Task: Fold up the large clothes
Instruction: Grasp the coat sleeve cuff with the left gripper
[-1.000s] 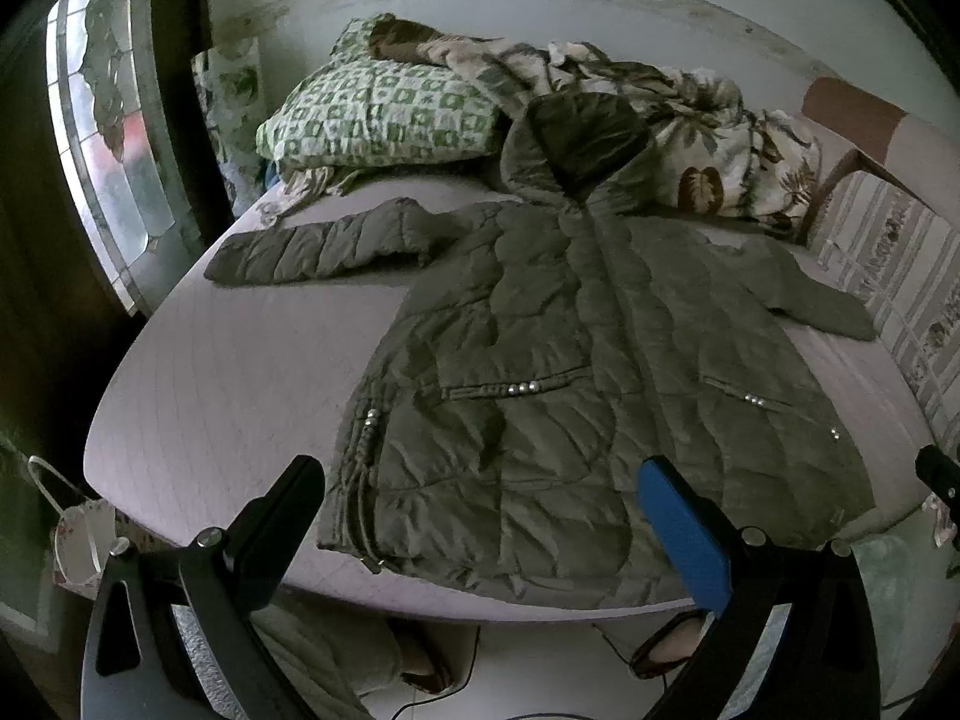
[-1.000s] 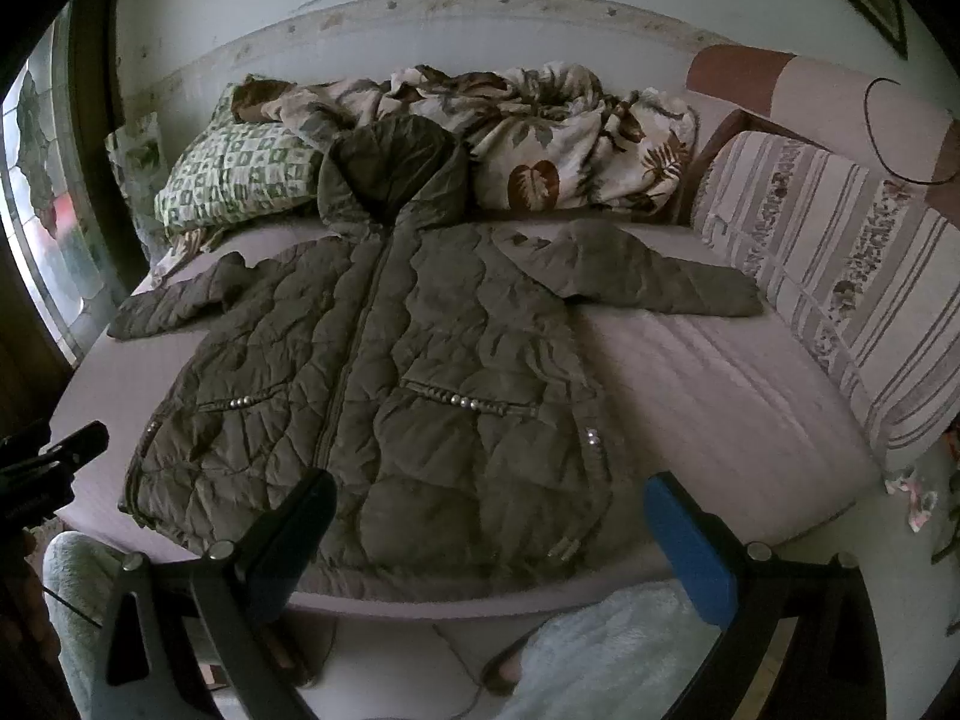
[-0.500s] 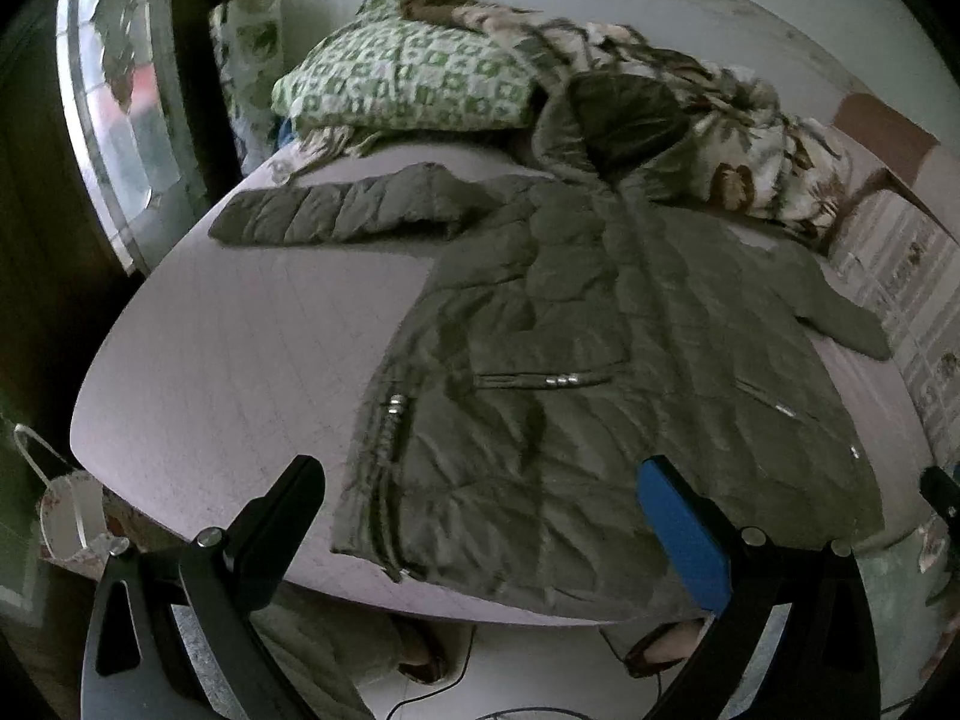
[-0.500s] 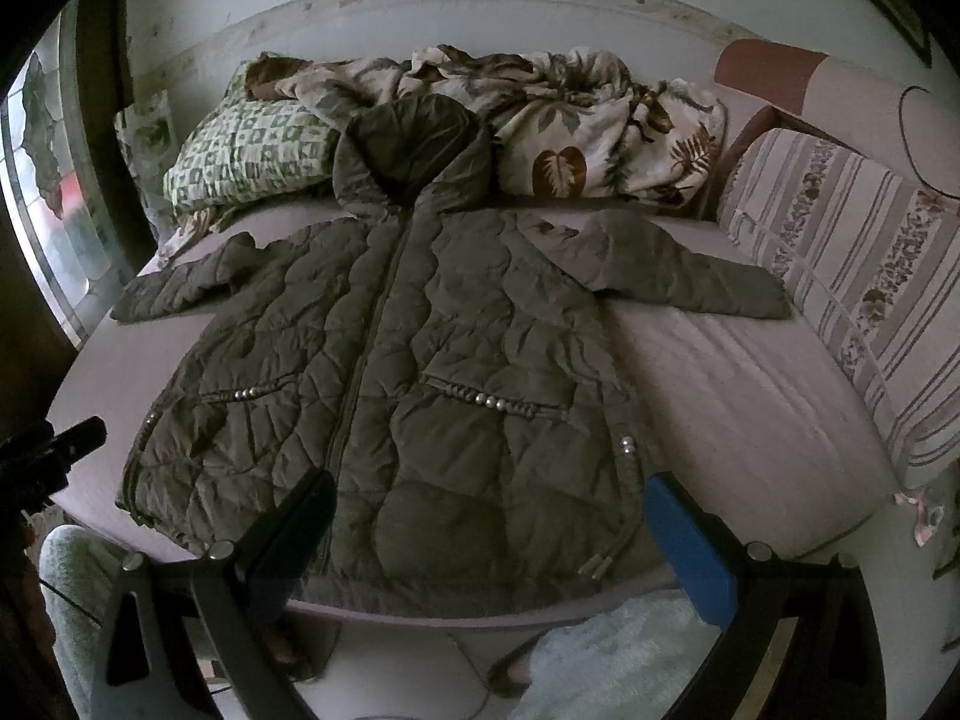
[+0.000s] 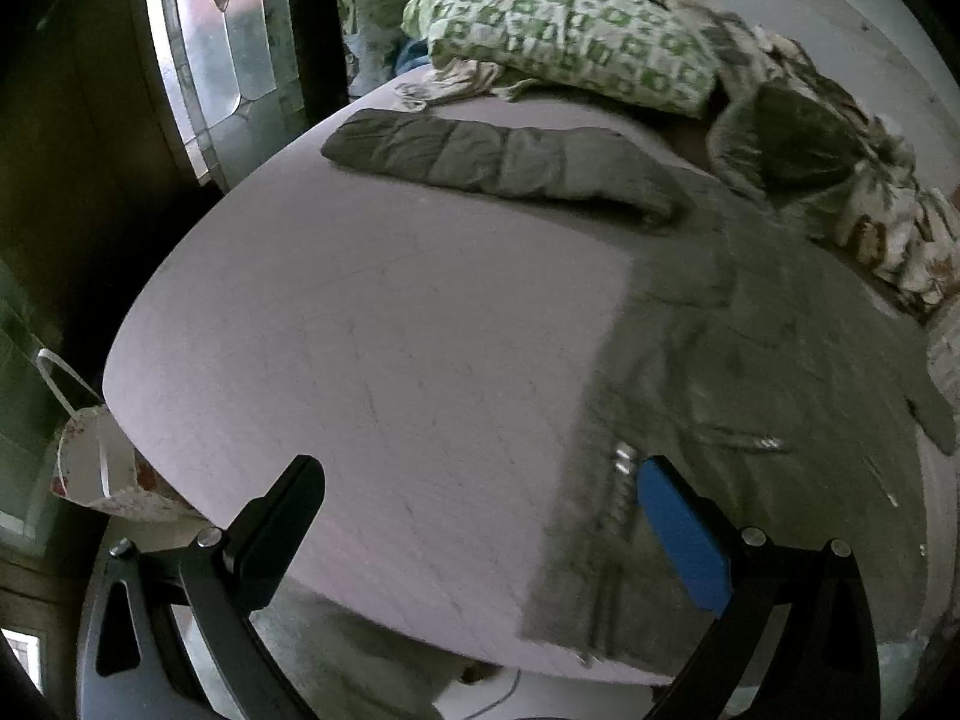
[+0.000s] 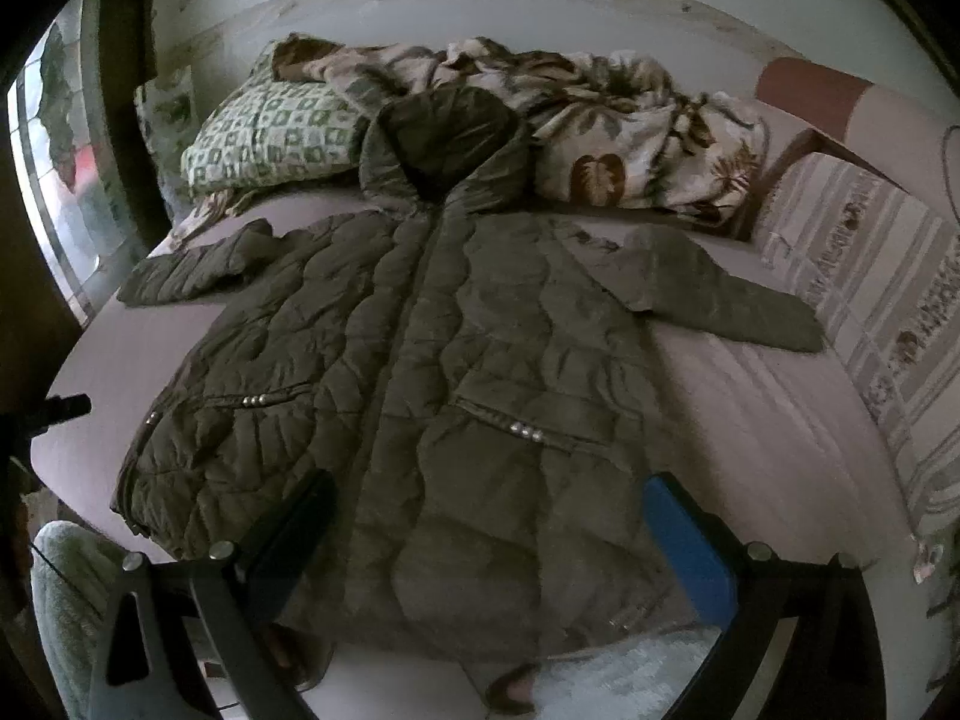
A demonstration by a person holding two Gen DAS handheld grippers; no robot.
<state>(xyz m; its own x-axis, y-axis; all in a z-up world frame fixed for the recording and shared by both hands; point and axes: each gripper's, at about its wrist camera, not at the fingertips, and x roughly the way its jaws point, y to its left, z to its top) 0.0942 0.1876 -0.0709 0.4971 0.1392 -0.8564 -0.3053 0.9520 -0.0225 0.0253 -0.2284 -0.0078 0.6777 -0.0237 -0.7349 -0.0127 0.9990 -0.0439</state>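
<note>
An olive quilted hooded coat (image 6: 456, 360) lies flat and face up on the bed, sleeves spread out. In the left wrist view the coat (image 5: 750, 372) fills the right side, with its left sleeve (image 5: 498, 159) stretched toward the window. My left gripper (image 5: 480, 504) is open and empty, above the bed near the coat's lower left hem. My right gripper (image 6: 486, 516) is open and empty, hovering over the coat's bottom hem, touching nothing.
The pale bed sheet (image 5: 372, 324) shows left of the coat. A green patterned pillow (image 6: 270, 141) and a leaf-print blanket (image 6: 630, 138) lie at the head. A striped cushion (image 6: 888, 300) lines the right side. A window (image 5: 222, 42) and a paper bag (image 5: 102, 462) are at left.
My left gripper has swung left and closer, toward the coat's left hem and the bare sheet. My right gripper has moved forward and lower over the bottom hem. The coat has not moved.
</note>
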